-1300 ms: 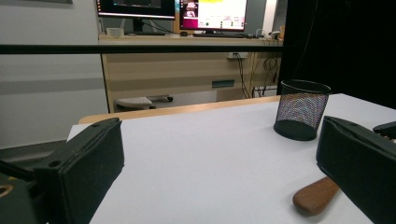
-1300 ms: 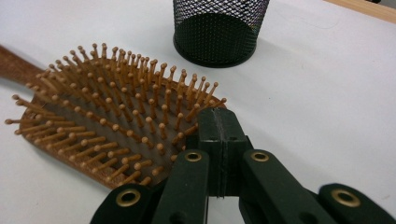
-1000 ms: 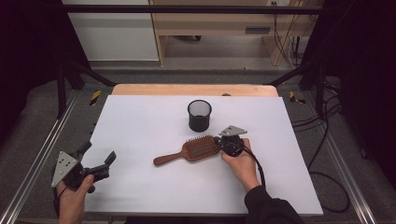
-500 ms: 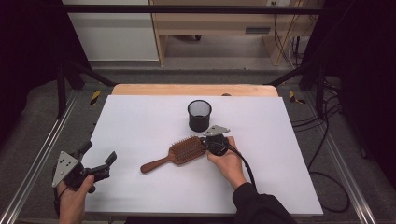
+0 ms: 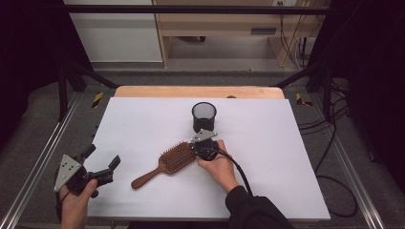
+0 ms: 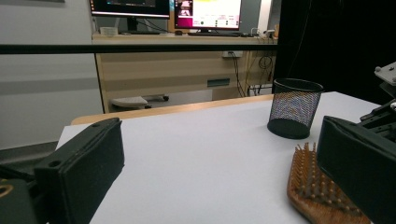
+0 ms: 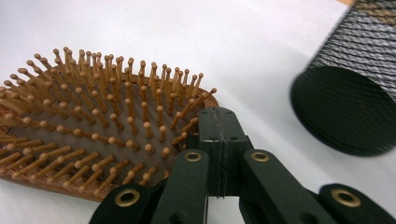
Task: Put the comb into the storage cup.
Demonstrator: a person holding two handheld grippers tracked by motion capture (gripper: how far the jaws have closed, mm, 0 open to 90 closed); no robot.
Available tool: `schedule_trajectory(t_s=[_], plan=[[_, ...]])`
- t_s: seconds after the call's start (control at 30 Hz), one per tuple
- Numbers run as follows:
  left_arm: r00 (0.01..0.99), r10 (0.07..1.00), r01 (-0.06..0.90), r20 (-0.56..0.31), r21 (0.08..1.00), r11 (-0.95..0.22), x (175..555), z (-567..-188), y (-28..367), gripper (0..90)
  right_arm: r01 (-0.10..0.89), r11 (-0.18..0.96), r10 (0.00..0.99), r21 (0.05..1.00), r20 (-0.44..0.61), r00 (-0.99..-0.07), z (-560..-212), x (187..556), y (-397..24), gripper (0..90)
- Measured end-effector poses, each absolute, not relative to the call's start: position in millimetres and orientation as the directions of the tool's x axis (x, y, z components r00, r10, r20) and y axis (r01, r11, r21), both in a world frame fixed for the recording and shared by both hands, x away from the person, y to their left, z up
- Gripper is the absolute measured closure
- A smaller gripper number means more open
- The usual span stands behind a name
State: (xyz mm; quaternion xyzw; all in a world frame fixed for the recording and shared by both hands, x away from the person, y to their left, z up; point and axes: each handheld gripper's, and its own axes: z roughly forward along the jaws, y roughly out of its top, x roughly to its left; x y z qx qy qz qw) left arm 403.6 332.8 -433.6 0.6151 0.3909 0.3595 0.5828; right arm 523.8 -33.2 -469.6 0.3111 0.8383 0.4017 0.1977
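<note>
A wooden paddle hairbrush (image 5: 175, 158) lies bristles up on the white table, its handle pointing toward the near left. My right gripper (image 5: 195, 148) is shut with nothing between its jaws, and its tip rests against the rim of the brush head (image 7: 93, 135). From the right gripper view, the closed tip (image 7: 219, 122) touches the brush edge. My left gripper (image 5: 102, 156) is held open at the table's near left corner, apart from the brush. Between its open jaws (image 6: 219, 177) lies bare table, with the brush head (image 6: 317, 196) at the right.
A black mesh cup (image 5: 204, 116) stands upright just behind the right gripper, also seen close by (image 7: 350, 93) and farther off (image 6: 294, 114). The white table top (image 5: 286, 143) ends in a wooden back edge. Metal rails run along both sides.
My right gripper has moved left across the table, and the brush has slid left with it, its handle swinging toward the near edge. The left gripper has stayed put.
</note>
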Motion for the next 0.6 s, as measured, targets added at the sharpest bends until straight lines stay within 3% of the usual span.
schedule_trajectory(t_s=[0.6], plan=[[0.443,0.897,0.064,-0.012,0.998,-0.018,404,-434,330,1.2,0.329,0.509,0.631,0.795,-0.085,-0.771,-470,513,-10,90.0]])
